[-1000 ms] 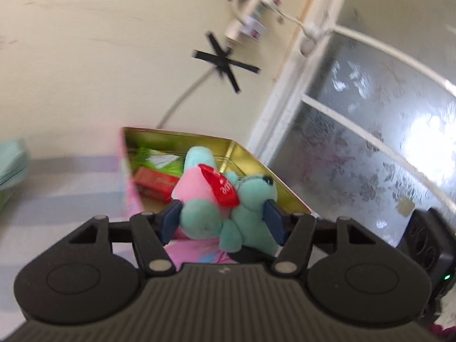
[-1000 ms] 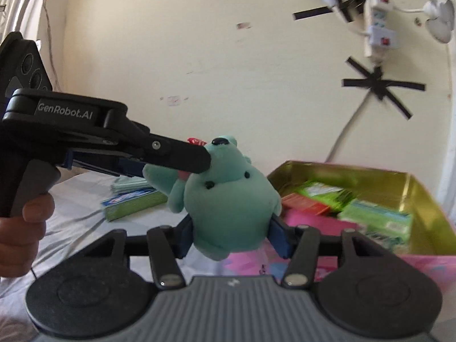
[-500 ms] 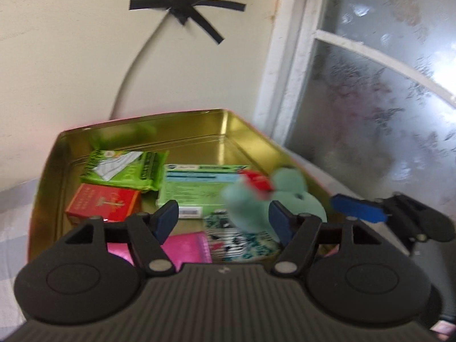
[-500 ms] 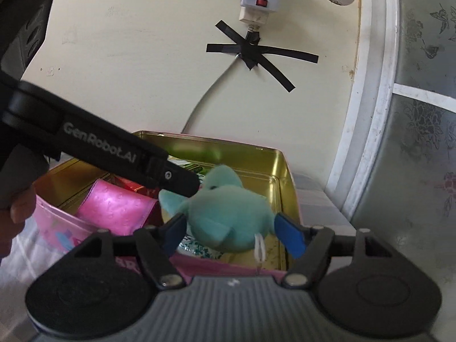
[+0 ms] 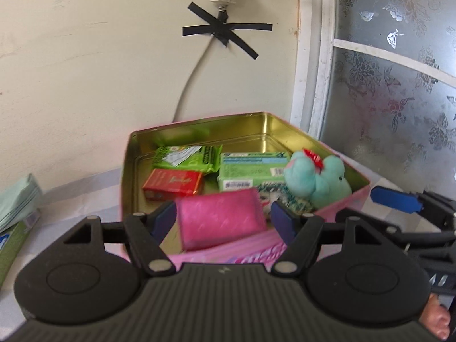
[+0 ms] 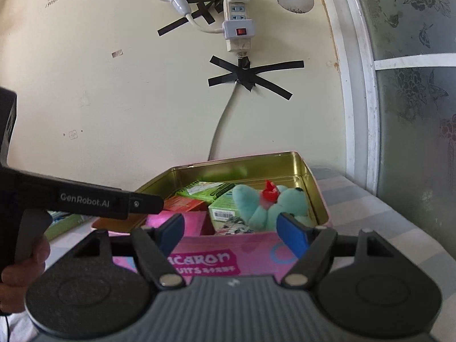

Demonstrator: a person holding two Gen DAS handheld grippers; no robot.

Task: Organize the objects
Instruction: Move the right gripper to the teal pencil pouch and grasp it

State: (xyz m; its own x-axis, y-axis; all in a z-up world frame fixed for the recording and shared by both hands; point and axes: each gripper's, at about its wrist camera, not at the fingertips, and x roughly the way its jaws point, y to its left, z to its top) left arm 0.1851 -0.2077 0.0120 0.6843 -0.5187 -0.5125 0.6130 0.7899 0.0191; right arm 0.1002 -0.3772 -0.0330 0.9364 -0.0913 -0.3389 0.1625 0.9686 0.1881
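The left hand-held gripper point(image 5: 222, 219) points down at the near wall of an open tin point(image 5: 336, 154); its jaws are opening, with nothing pressed between the blue pads. A pink box point(image 5: 219, 218) shows in the gap between them but lies beyond, inside the tin, untouched. The right hand-held gripper point(image 6: 232, 232) hangs just before the tin's pink front wall with its jaws apart and empty.

The teal plush toy point(image 5: 316, 179) lies inside the tin, at about 1 o'clock from the left hand-held gripper and at about 12 o'clock, just beyond the pads, from the right one. It rests in the tin's near right corner with a red tag point(image 5: 313, 158) on top, clear of both grippers.

Counted in the tin: one plush toy, one pink box, one red box point(image 5: 173, 183), one green packet point(image 5: 188, 158), one pale green box point(image 5: 250, 171) and one patterned packet point(image 5: 287, 199), partly hidden. Outside it, at 9 o'clock in the left view, lie one green carton point(image 5: 12, 238) and one stack of pale green cloths point(image 5: 17, 199) on the striped table point(image 5: 85, 196).
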